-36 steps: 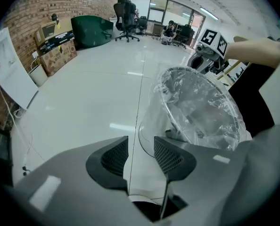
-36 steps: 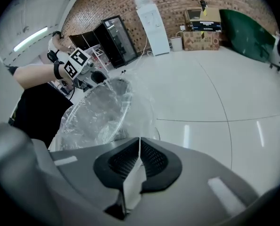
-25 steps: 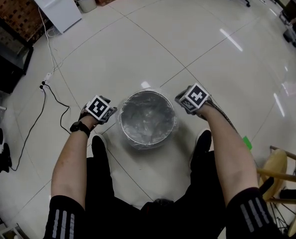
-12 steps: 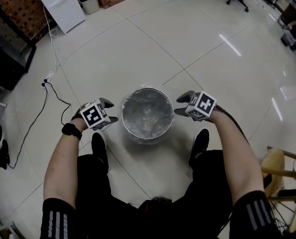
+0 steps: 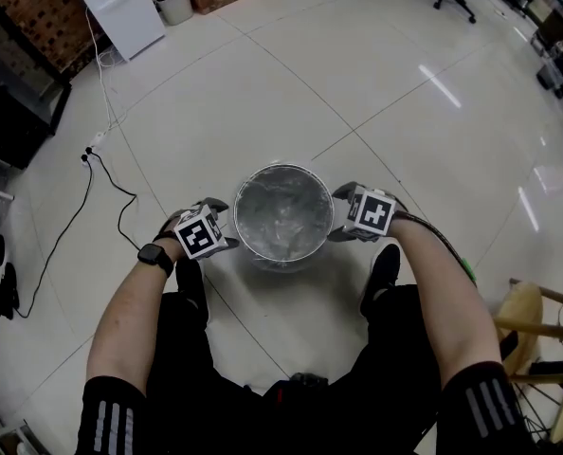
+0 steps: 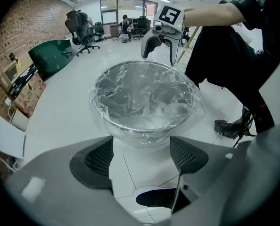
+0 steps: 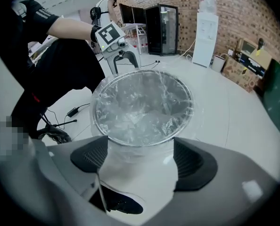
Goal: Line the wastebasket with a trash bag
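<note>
Both hand-held grippers have slid back toward me along the basket's sides since a second ago. Their jaws have just been opening, and nothing is pinched in either pair now.

From the head view, the wastebasket [image 5: 282, 167] stands upright on the tiled floor [image 5: 357, 83] at the centre, between my feet. The clear trash bag [image 5: 280, 218] lines it: the film sags crumpled inside and its edge is folded over the rim and down the outer wall.

The left hand-held gripper [image 5: 223, 224] sits at about 9 o'clock from the basket, just beside the wall, with its jaws spread wide. In the left gripper view its pads [image 6: 94, 160] stand apart, and the bag-covered side shows in the gap ahead — no contact that I can see.

The right hand-held gripper [image 5: 339, 213] mirrors it at 3 o'clock, also wide open. Its pads [image 7: 193, 160] are well apart either side of the basket's wrapped wall, without pressing it.

A black cable [image 5: 111, 183] trails across the floor at 9 to 10 o'clock — well apart from the basket.
</note>
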Demonstrator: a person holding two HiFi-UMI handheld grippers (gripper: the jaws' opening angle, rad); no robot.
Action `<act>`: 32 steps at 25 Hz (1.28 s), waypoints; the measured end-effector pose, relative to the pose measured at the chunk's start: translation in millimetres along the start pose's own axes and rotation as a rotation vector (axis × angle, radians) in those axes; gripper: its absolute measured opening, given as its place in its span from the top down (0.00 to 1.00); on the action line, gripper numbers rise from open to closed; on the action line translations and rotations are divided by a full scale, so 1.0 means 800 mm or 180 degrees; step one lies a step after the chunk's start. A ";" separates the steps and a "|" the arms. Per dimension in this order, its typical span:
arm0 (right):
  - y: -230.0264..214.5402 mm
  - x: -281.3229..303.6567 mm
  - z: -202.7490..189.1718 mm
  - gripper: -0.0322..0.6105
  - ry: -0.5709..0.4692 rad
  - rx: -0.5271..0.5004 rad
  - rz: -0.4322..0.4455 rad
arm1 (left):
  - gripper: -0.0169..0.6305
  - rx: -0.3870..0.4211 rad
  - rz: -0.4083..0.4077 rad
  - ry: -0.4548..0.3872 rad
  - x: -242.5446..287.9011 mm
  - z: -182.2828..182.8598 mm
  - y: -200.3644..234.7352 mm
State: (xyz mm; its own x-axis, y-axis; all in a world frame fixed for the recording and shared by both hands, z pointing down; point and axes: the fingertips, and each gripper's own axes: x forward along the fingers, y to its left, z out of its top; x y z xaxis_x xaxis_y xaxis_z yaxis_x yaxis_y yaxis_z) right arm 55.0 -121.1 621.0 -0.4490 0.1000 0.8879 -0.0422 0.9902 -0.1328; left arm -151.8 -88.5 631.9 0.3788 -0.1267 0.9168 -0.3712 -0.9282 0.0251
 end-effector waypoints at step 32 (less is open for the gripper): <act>-0.034 -0.040 -0.028 0.25 0.0178 0.0058 -0.0210 | 0.40 -0.0004 0.0126 0.0545 -0.009 -0.050 0.020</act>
State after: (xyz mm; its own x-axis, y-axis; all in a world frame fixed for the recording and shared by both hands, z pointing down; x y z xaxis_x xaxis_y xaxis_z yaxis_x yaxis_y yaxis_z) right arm 90.3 -148.9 606.4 -0.3941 0.0403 0.9182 -0.0865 0.9930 -0.0807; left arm -194.5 -88.3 642.0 0.2139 -0.1015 0.9716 -0.3840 -0.9232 -0.0119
